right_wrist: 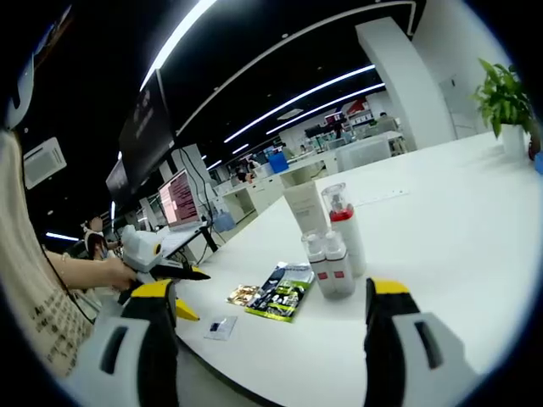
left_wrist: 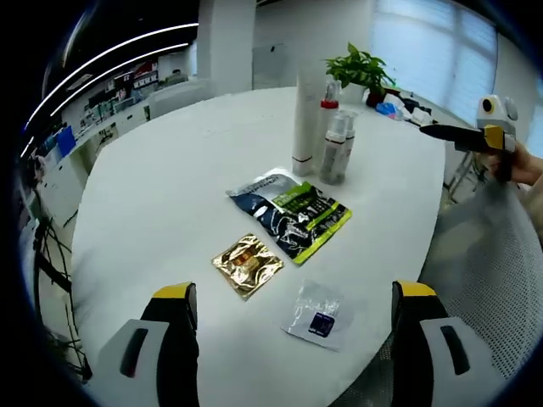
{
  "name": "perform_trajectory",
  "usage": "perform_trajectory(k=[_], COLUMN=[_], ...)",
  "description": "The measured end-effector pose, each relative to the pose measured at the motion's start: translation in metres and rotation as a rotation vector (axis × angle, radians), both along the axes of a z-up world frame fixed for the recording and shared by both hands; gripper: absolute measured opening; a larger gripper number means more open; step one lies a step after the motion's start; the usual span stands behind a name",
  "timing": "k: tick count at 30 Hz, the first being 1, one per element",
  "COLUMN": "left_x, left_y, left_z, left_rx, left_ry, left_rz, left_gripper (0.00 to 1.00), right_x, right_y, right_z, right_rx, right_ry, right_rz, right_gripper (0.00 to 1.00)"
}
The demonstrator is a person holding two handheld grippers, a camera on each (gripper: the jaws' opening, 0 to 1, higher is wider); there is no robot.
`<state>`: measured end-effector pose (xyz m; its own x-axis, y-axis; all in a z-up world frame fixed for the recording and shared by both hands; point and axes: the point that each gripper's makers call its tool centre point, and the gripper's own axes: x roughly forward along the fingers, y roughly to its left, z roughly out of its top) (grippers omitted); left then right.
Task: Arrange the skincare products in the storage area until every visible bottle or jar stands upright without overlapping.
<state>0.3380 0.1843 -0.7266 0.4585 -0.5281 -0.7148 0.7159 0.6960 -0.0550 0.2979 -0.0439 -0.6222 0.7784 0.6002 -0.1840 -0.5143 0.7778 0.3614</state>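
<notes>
A tall white tube (left_wrist: 304,123) stands upright on the white table (left_wrist: 170,170), with a red-collared bottle (left_wrist: 327,114) and two small clear-capped bottles (left_wrist: 336,148) beside it. The right gripper view shows the same tube (right_wrist: 305,206), red-collared bottle (right_wrist: 343,222) and small bottles (right_wrist: 329,263) standing together. My left gripper (left_wrist: 293,339) is open over the near table edge, well short of them. My right gripper (right_wrist: 267,339) is open too, with nothing between its jaws. The right gripper (left_wrist: 475,136) also appears at the right of the left gripper view, and the left one (right_wrist: 161,263) is held in a hand.
Flat sachets lie near the bottles: a dark and green pouch (left_wrist: 290,212), a gold packet (left_wrist: 247,264) and a small clear packet (left_wrist: 318,315). A potted plant (left_wrist: 361,72) stands at the far end. A mesh chair back (left_wrist: 501,280) is at the right.
</notes>
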Motion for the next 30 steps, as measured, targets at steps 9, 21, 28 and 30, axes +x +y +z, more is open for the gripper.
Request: perform_trajectory(k=[9, 21, 28, 30], left_x=[0.023, 0.049, 0.056, 0.055], left_y=[-0.002, -0.006, -0.007, -0.006], left_z=[-0.033, -0.051, -0.058, -0.057], left_rx=[0.128, 0.204, 0.264, 0.274], left_ry=[0.061, 0.101, 0.122, 0.124], left_rz=[-0.167, -0.278, -0.345, -0.359], left_gripper=[0.86, 0.73, 0.64, 0.63], right_x=[0.002, 0.006, 0.007, 0.007], right_y=[-0.003, -0.011, -0.013, -0.013], right_z=[-0.002, -0.002, -0.003, -0.003], right_rx=[-0.005, 0.001, 0.007, 0.006], right_ry=[0.009, 0.006, 0.011, 0.012], right_rz=[-0.019, -0.064, -0.073, -0.073], right_gripper=[0.93, 0.93, 0.93, 0.93])
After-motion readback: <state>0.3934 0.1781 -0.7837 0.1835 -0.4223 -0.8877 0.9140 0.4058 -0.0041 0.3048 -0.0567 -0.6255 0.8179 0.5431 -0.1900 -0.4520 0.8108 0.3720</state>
